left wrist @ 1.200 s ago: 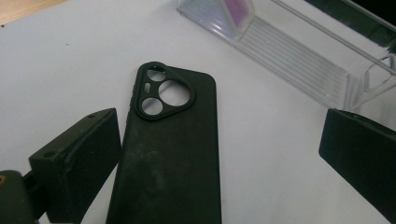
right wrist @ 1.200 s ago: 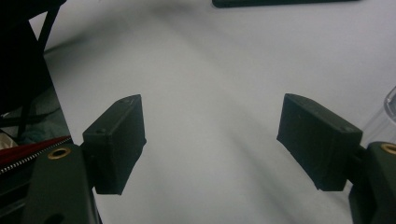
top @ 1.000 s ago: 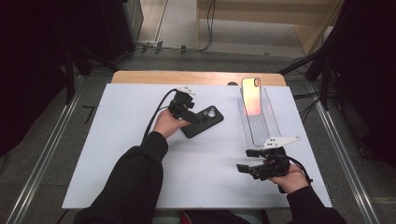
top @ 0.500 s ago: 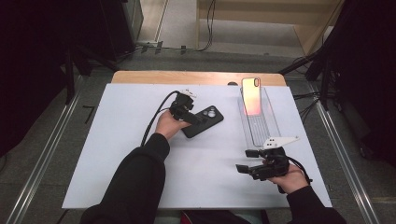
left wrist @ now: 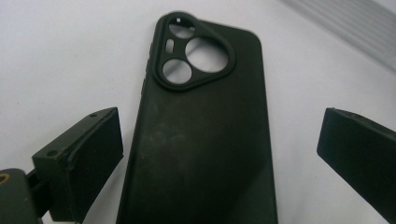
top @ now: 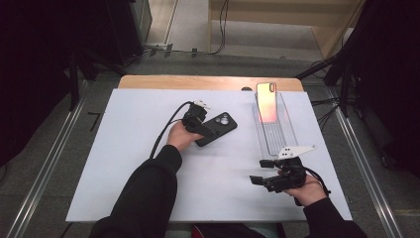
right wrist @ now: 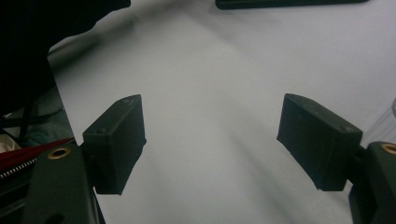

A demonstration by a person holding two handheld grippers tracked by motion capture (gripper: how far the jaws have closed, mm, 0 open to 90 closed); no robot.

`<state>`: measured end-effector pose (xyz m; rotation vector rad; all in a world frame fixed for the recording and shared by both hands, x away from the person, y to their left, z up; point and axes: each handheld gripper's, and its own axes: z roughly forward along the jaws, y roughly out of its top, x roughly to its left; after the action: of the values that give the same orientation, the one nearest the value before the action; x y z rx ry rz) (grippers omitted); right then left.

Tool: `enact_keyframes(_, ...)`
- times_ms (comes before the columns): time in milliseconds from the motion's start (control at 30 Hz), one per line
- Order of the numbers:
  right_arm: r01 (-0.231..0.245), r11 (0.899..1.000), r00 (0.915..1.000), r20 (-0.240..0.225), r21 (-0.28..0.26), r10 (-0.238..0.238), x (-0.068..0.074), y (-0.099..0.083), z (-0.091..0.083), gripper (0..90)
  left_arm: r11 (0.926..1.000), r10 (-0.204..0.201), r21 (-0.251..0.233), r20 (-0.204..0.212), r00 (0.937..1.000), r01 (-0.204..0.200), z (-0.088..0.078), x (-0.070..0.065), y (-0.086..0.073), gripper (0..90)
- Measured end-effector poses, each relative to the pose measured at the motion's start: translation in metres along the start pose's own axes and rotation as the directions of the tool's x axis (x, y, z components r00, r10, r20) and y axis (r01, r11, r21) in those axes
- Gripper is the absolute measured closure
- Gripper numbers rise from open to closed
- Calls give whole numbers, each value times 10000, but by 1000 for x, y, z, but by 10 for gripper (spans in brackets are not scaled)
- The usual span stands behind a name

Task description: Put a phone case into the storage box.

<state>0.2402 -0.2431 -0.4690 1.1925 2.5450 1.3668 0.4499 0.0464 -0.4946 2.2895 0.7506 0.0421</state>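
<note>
A black phone case (left wrist: 201,154) lies back up on the white table (top: 124,148), its camera cutout at the far end. My left gripper (left wrist: 222,126) hovers low over it, jaws wide apart on either side of the case and not touching it. In the high view the left gripper (top: 208,130) sits over the case (top: 222,125) at the table's middle. My right gripper (top: 257,171) rests near the front right, pointing left. Its jaws (right wrist: 210,126) stand open with only bare table between them.
A clear narrow tray (top: 277,134) stands at the back right with an orange-tinted phone (top: 266,101) leaning in its far end. The left gripper's cable (top: 166,130) trails over the table. A wooden strip (top: 198,82) lines the far edge.
My left gripper has sunk slightly toward the black case. The right gripper has stayed where it was.
</note>
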Motion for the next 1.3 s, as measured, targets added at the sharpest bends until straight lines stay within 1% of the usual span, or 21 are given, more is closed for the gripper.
enact_keyframes(67, -10, 10000, 10000, -5, 3, 10, 0, 0, 0, 212, 9999, 20, 100, -23, 10000, -20, 2, -1, -2, 6)
enact_keyframes(233, -10, 10000, 10000, 16, 21, 10, 0, 0, 0, 213, 9988, 220, 449, -177, 9996, -211, 4, -3, -3, 7)
enact_keyframes(300, 5, 10000, 10000, 25, 14, -5, 0, 0, 0, 213, 9983, 333, 492, -339, 9989, -316, 4, -4, -2, 16)
enact_keyframes(333, -9, 10000, 10000, 28, 21, 9, 0, 0, 0, 212, 9977, 416, 551, -528, 9977, -387, 5, -6, -1, 25)
enact_keyframes(400, -15, 10000, 10000, 27, 25, 15, 0, 0, 0, 212, 9959, 560, 754, -738, 9957, -504, 6, -7, -1, 34)
enact_keyframes(433, -20, 10000, 10000, 33, 24, 20, 0, 0, 0, 213, 9949, 612, 844, -753, 9953, -547, 7, -7, -1, 34)
enact_keyframes(467, -39, 10000, 10000, 32, 36, 39, 0, 0, 0, 212, 9930, 668, 1033, -890, 9938, -575, 8, -7, -2, 34)
enact_keyframes(500, -43, 10000, 10000, 31, 41, 43, 0, 0, 0, 212, 9926, 711, 1042, -890, 9935, -617, 8, -8, -2, 34)
enact_keyframes(533, -39, 10000, 10000, 33, 36, 39, 0, 0, 0, 213, 9920, 766, 1071, -973, 9923, -661, 8, -8, -1, 34)
enact_keyframes(567, -37, 10000, 10000, 31, 35, 37, 0, 0, 0, 213, 9926, 721, 1047, -1011, 9923, -615, 9, -9, -1, 34)
enact_keyframes(667, -45, 10000, 10000, 33, 53, 44, 0, 0, 0, 212, 9886, 944, 1280, -1162, 9887, -793, 10, -10, 0, 34)
enact_keyframes(767, -23, 10000, 10000, 28, 66, 23, 0, 0, 1, 212, 9855, 1150, 1390, -1290, 9850, -968, 12, -12, 0, 35)
enact_keyframes(833, -29, 10000, 10000, 4, 50, 29, 0, 0, 1, 213, 9823, 1371, 1476, -1480, 9794, -1152, 13, -14, 0, 40)
enact_keyframes(867, -29, 10000, 10000, -11, 47, 29, 0, 0, 1, 212, 9821, 1383, 1492, -1534, 9784, -1154, 14, -15, 0, 43)
enact_keyframes(933, -26, 10000, 10000, -21, 39, 26, 0, 0, 1, 213, 9837, 1311, 1429, -1547, 9792, -1091, 13, -14, 0, 48)
enact_keyframes(1000, 4, 10000, 10000, -27, 38, -4, 1, 0, 2, 213, 9828, 1398, 1422, -1566, 9777, -1178, 13, -15, 0, 66)
enact_keyframes(1067, 20, 10000, 10000, -43, 36, -20, 1, 0, 2, 212, 9825, 1480, 1350, -1492, 9777, -1281, 12, -16, 0, 114)
enact_keyframes(1100, 18, 10000, 10000, -36, 39, -18, 1, 0, 2, 212, 9825, 1472, 1361, -1519, 9774, -1269, 12, -17, 0, 124)
enact_keyframes(1300, 22, 10000, 10000, -52, 39, -22, 1, 0, 2, 213, 9814, 1461, 1469, -1545, 9771, -1236, 12, -18, 1, 135)
